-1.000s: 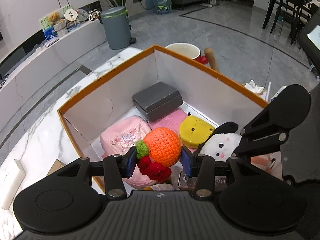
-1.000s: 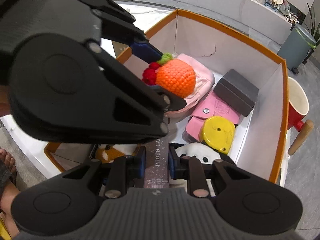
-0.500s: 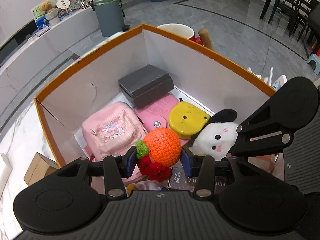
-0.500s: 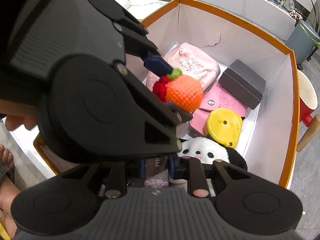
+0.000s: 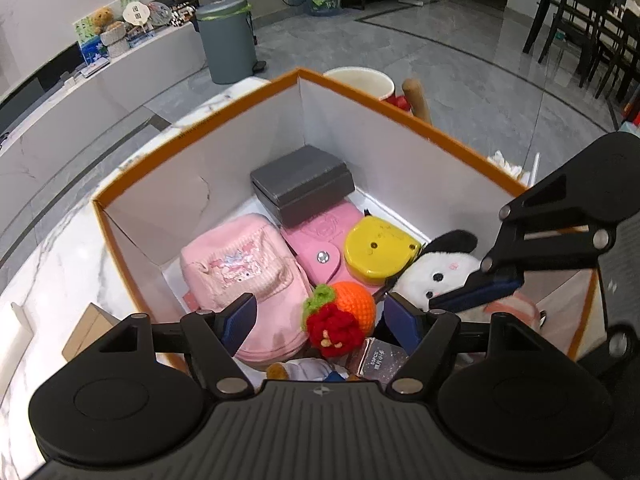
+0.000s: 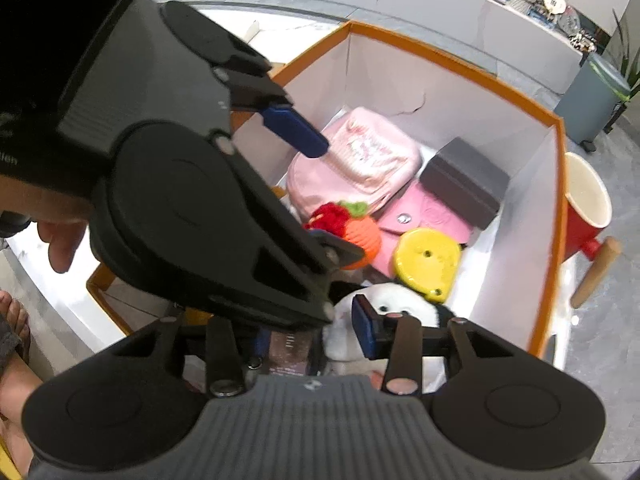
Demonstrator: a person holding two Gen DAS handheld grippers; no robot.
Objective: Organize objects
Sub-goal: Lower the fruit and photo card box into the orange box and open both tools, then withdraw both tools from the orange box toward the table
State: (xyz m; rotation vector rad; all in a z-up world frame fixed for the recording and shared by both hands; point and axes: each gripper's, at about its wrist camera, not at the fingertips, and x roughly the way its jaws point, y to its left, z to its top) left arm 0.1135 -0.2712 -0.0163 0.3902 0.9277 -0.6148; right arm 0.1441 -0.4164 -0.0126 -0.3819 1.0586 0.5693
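Both grippers are built of matte black plastic. On the left gripper, two round discs, angular linkage arms with silver screws, a ribbed grey housing and blue pads are seen. The same build is shown by the right gripper. A dark sleeve is worn.

Both grippers have just been opening: the left gripper released the crocheted orange, the right gripper released the photo-card pack.
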